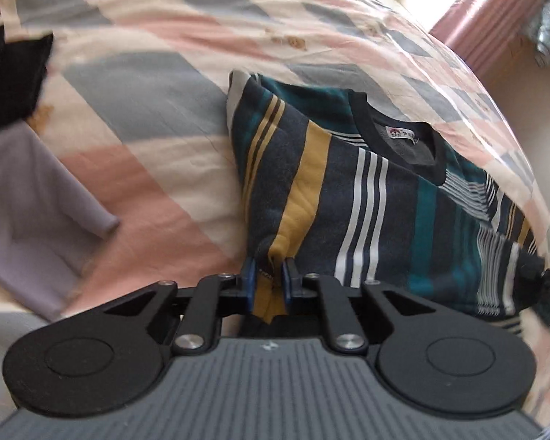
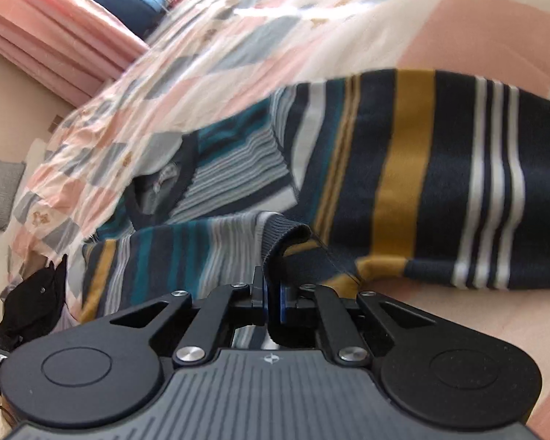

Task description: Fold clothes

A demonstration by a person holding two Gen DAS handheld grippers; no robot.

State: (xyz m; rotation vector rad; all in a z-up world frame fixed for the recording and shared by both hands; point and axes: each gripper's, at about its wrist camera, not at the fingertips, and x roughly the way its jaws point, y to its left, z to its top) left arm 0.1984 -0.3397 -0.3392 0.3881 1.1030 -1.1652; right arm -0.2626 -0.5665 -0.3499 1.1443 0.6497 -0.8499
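— Lying on the bed, is it, the striped sweater (image 1: 366, 190)?

— Yes, spread over the checked quilt (image 1: 157, 91), collar (image 1: 396, 135) toward one o'clock in the left wrist view, a label showing inside it. No box or basket shows in either view; the quilt bears everything.

— And the left gripper (image 1: 269, 275)?

— Low at six o'clock, pointing forward over the bed, jaws nearly closed, pinching the hem at a mustard stripe between blue pads (image 1: 249, 278).

— The right gripper (image 2: 271, 293)?

— The same pose in its own view, clamped on a ribbed navy edge (image 2: 282, 234), with the striped body stretching off toward three o'clock. Whether that edge is cuff or hem I cannot tell.

— Anything else on the bed?

— A lavender garment (image 1: 36, 198) at nine o'clock, blurred, and something black (image 1: 11, 80) at ten o'clock, cut off by the frame. At three o'clock a dark shape touches the sweater's far end; it's too blurred to name. A pink curtain (image 2: 44, 36) hangs at ten o'clock in the right view.
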